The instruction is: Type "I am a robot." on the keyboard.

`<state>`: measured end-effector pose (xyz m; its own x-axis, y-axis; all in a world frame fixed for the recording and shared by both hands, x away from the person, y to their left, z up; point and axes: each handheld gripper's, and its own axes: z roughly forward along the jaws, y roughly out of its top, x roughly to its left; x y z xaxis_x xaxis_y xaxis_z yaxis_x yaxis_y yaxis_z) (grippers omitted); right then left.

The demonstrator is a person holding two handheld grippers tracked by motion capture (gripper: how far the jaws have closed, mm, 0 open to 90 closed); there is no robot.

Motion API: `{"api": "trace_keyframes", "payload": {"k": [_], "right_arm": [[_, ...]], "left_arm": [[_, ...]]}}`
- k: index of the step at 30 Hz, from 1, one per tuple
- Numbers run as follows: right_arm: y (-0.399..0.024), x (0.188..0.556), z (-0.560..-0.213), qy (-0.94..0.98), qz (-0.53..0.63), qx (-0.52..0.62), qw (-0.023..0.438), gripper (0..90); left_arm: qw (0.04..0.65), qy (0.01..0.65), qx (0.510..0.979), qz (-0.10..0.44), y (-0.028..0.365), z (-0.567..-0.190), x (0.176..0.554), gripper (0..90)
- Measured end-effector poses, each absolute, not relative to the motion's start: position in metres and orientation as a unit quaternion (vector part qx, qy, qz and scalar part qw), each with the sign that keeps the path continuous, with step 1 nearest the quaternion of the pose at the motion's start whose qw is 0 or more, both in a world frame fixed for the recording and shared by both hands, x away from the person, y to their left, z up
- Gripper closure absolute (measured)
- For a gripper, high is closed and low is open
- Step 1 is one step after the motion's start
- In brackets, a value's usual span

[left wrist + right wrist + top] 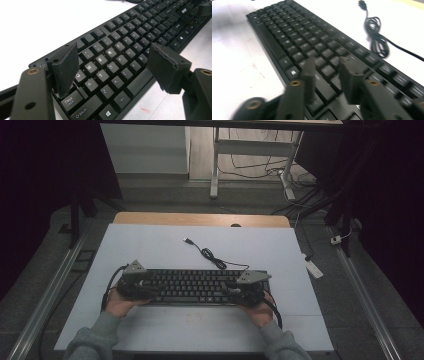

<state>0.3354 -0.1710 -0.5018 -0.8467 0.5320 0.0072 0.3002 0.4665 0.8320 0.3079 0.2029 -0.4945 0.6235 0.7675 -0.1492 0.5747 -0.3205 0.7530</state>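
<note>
keyboard (195, 286): black, flat on white table (150, 250), lower centre of high view
left gripper (112, 67): jaws spread wide over keyboard's left end
right gripper (324, 75): jaws parted, narrow gap, above right-end keys
cable (212, 256): coiled, upper centre behind keyboard

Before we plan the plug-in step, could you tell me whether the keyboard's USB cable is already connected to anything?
No, the cable lies loosely coiled on the white table behind the keyboard, its USB plug resting free.

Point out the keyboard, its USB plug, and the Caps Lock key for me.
keyboard (195, 287), high view, middle key rows.
USB plug (187, 240), high view, cable's free end.
Caps Lock key (70, 101), left gripper view, keycap top.
</note>
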Motion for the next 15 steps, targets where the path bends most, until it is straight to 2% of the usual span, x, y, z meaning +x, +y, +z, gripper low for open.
{"api": "trace_keyframes", "payload": {"k": [5,15], "right_arm": [[-0.155,0.336,-0.501,0.86,0.444,0.225,0.113,89.2],[-0.122,0.342,-0.509,0.875,0.422,0.215,0.103,89.4]], "left_arm": [[0.405,0.416,0.806,0.117,0.202,-0.495,0.308,25.6],[0.404,0.414,0.807,0.117,0.2,-0.496,0.308,25.6]]}}
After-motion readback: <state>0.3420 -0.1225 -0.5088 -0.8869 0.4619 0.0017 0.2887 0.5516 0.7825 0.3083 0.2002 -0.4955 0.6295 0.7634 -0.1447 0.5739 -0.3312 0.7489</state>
